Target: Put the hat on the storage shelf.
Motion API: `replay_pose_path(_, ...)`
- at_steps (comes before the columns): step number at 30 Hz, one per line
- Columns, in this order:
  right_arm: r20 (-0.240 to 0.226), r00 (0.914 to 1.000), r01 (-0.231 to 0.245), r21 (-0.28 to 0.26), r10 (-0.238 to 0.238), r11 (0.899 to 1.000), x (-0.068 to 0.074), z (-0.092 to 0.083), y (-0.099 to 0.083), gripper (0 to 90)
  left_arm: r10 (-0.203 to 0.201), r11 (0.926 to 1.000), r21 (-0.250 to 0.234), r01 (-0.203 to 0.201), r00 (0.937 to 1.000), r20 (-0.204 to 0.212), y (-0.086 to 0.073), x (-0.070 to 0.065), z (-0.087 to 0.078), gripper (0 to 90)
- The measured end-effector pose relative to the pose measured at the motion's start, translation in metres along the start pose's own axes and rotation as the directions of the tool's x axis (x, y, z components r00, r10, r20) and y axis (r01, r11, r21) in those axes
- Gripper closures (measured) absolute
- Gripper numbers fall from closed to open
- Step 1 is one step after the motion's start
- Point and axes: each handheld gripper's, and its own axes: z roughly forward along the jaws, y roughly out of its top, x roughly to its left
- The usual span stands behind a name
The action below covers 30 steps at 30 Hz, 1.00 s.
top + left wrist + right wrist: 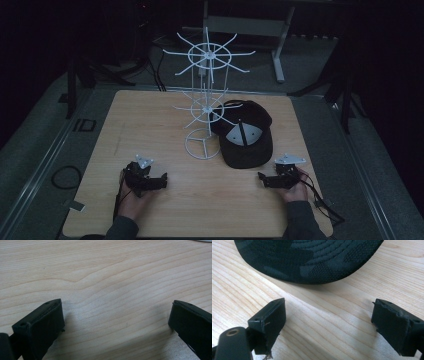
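Resting both grippers, left [162, 181] and right [262, 178], spread and empty, probably staged to grab the cap [246, 137].

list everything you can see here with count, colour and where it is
cap: 1, black with a dark camouflage brim and a grey panel on top, right of centre on the table, brim toward the person
wire rack: 1, white, two tiers of spokes on a ring base, centre of the table, just left of the cap
table: 1, light wood, square top, middle of the high view
frame legs: grey, on the floor behind the table
left gripper: 1, black with a grey plate, near left of the table, jaws open over bare wood
right gripper: 1, black with a grey plate, near right, jaws open, pointing at the cap brim
hands and sleeves: 2, dark sleeves, bottom edge
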Motion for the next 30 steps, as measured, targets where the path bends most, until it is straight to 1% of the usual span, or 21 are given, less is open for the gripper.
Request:
replay_pose_path(16,-0.004,1.0,0.002,-0.002,-0.002,1.0,-0.001,0.001,0.001,13.4,0.002,1.0,0.0,-0.002,1.0,0.002,0.0,0.0,0.0,0.1)
replay_pose_path(21,0.01,0.9999,-0.014,0.025,0.014,1.0,0.0,0.002,0.006,14.4,0.001,1.0,0.0,-0.001,1.0,0.002,0.0,0.0,0.0,0.1)
replay_pose_path(23,0.013,0.9997,-0.022,0.039,0.021,0.999,0.0,0.002,0.008,16.6,0.002,1.0,0.0,-0.002,1.0,0.002,0.0,0.0,0.0,0.1)
replay_pose_path(24,0.01,0.9995,-0.029,0.038,0.029,0.999,0.0,0.002,0.009,18.9,0.001,1.0,0.0,-0.001,1.0,0.002,0.0,0.0,0.0,0.1)
replay_pose_path(28,-0.022,0.9981,-0.058,0.03,0.058,0.998,-0.004,0.001,0.011,19.1,0.001,1.0,0.0,-0.001,1.0,0.002,0.0,0.0,0.0,0.1)
replay_pose_path(30,-0.033,0.9976,-0.06,0.03,0.061,0.998,-0.005,0.001,0.012,19.0,0.001,1.0,0.0,-0.001,1.0,0.002,0.0,0.0,0.0,0.1)
